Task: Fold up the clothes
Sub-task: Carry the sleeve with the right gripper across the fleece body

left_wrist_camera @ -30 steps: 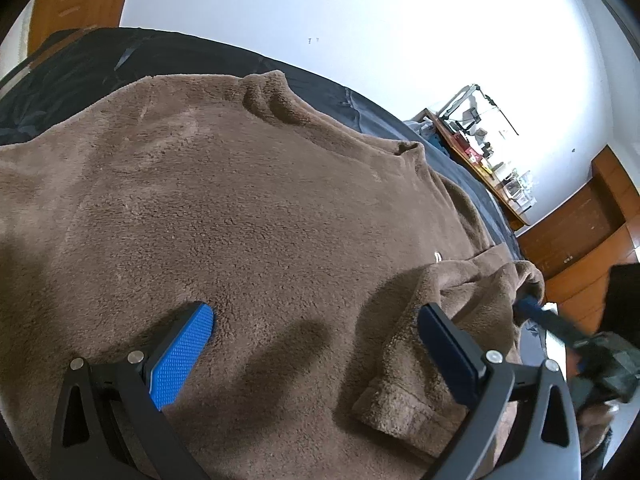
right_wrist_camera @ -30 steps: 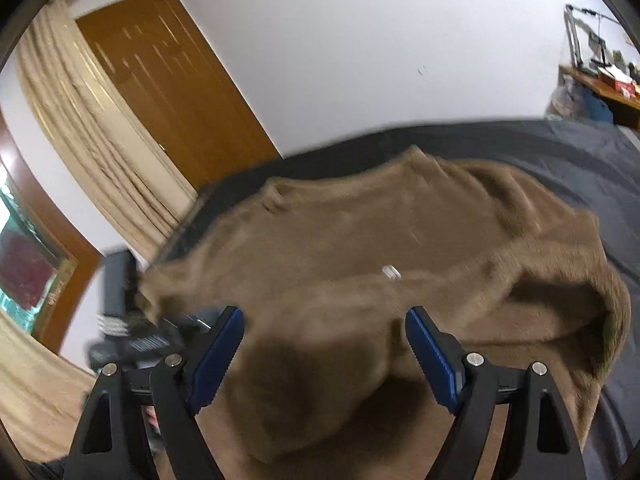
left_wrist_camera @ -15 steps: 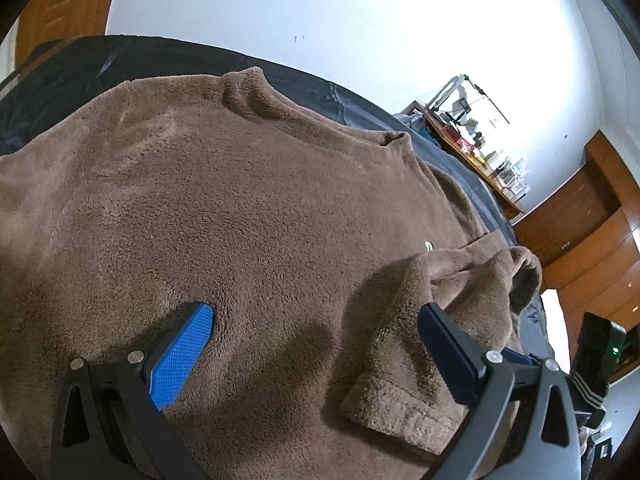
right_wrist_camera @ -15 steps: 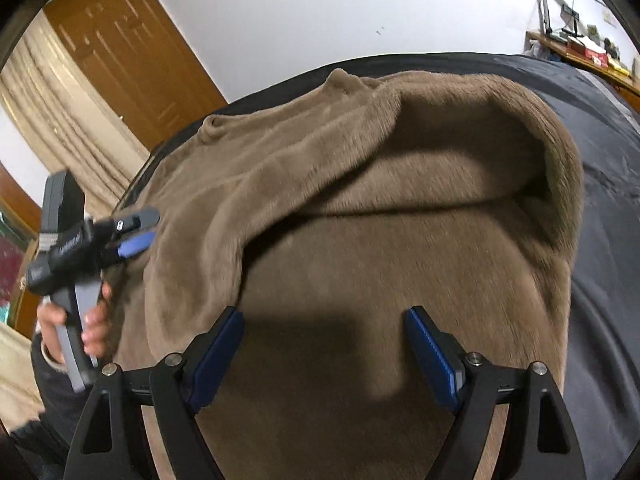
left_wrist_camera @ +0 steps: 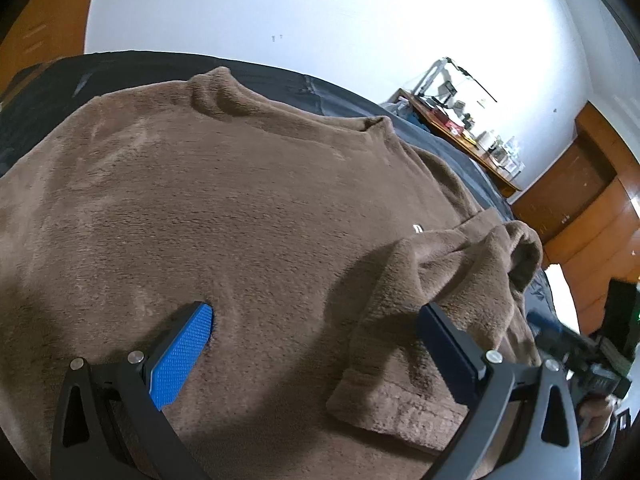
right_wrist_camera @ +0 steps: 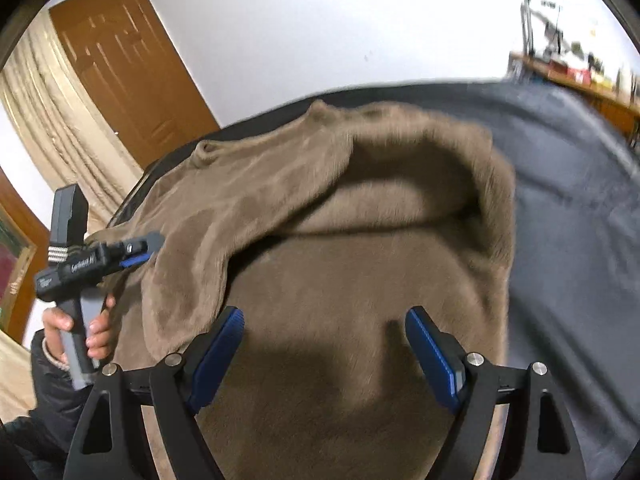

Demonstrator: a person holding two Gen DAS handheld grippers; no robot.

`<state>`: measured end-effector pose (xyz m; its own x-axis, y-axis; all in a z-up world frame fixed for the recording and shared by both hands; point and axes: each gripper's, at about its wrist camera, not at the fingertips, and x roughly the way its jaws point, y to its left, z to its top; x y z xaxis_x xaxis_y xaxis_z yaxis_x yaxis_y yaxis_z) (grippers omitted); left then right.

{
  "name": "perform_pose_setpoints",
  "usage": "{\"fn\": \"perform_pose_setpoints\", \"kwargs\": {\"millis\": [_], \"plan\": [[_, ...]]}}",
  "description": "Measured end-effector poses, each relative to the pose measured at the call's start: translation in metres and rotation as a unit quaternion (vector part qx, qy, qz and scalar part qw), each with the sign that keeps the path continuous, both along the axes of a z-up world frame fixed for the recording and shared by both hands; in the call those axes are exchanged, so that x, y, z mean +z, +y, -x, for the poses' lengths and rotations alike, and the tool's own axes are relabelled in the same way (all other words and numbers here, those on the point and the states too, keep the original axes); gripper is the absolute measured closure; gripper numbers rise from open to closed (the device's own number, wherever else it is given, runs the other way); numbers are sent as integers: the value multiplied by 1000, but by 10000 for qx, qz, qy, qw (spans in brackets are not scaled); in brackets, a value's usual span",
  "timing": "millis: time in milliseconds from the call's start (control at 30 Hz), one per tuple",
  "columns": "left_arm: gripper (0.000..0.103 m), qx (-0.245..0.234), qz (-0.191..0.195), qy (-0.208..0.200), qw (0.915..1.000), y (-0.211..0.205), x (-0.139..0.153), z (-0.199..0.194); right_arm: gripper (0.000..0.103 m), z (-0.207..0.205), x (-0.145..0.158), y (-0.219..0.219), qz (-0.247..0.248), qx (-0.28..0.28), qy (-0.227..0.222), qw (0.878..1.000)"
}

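A brown fleece sweater lies spread on a dark bed cover, collar toward the far wall. One sleeve is folded across the body, its cuff near the front. My left gripper is open and empty just above the sweater's body, with the folded sleeve by its right finger. In the right wrist view the sweater fills the middle, with a side folded over into a raised flap. My right gripper is open and empty over the sweater. The left gripper shows at the sweater's left edge.
The dark bed cover shows bare to the right of the sweater. A cluttered wooden desk stands by the far white wall. A wooden door and beige curtain are on the left. Wooden cabinets stand at right.
The right gripper has drawn back a little and turned right, showing more bare cover. The left gripper stays open over the sweater, nearly still. The folded sleeve lies where it was.
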<state>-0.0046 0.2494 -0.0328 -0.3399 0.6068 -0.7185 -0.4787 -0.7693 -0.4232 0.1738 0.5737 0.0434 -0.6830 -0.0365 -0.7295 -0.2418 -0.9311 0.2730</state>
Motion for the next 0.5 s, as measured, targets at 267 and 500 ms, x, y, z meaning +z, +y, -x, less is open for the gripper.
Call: {"fn": "perform_pose_setpoints", "kwargs": {"millis": [267, 500], "plan": [[1, -484, 83, 168, 9987, 17, 2, -13, 18, 48, 39, -15, -874, 161, 447, 9950], [1, -404, -39, 36, 9992, 9, 4, -10, 18, 102, 27, -24, -2348, 330, 52, 9715]]}}
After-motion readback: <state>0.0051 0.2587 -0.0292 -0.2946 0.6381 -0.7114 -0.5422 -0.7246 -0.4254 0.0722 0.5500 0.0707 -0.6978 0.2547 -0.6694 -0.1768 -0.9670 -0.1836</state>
